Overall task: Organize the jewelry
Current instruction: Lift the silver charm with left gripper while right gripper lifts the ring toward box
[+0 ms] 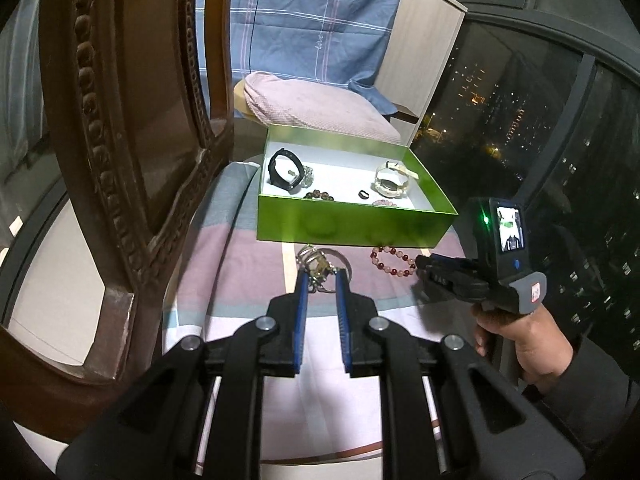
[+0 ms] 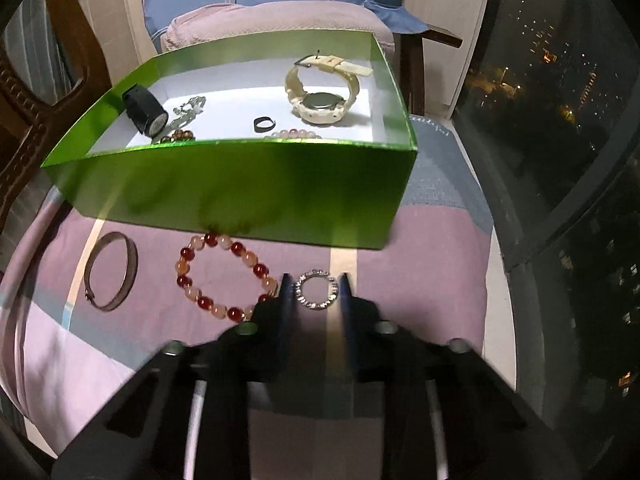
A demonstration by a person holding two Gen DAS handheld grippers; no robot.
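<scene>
Two grippers over a striped pink bedsheet (image 2: pixel 132 344) on a chair seat, green box (image 2: pixel 240 184) at the back of it. Left gripper (image 1: pixel 323 276): fingers close together, pinching a silver chain piece (image 1: pixel 318 268), lifted above the sheet in front of the box. Right gripper (image 2: pixel 315 286): fingers straddle a sparkly silver ring (image 2: pixel 317 289) lying flat on the sheet; narrow gaps show beside the ring, so not pressing it yet. Red-and-pink bead bracelet (image 2: pixel 224 276) just left of that ring, touching the box's front wall. Silver bangle (image 2: pixel 112 272) further left, apart.

Inside the box: black watch (image 2: pixel 144 114), white watch (image 2: pixel 324 92), small black ring (image 2: pixel 264 124), brown beads (image 2: pixel 180 135), pink beads (image 2: pixel 296 134), a silver chain (image 2: pixel 188 110).

Blue plaid cloth (image 1: pixel 296 20) behind has the word "love" printed along a line; the right gripper's body carries a small lit screen (image 1: pixel 509 228) and a red logo, unreadable. Right hand (image 1: pixel 520 340) holds its grip.
</scene>
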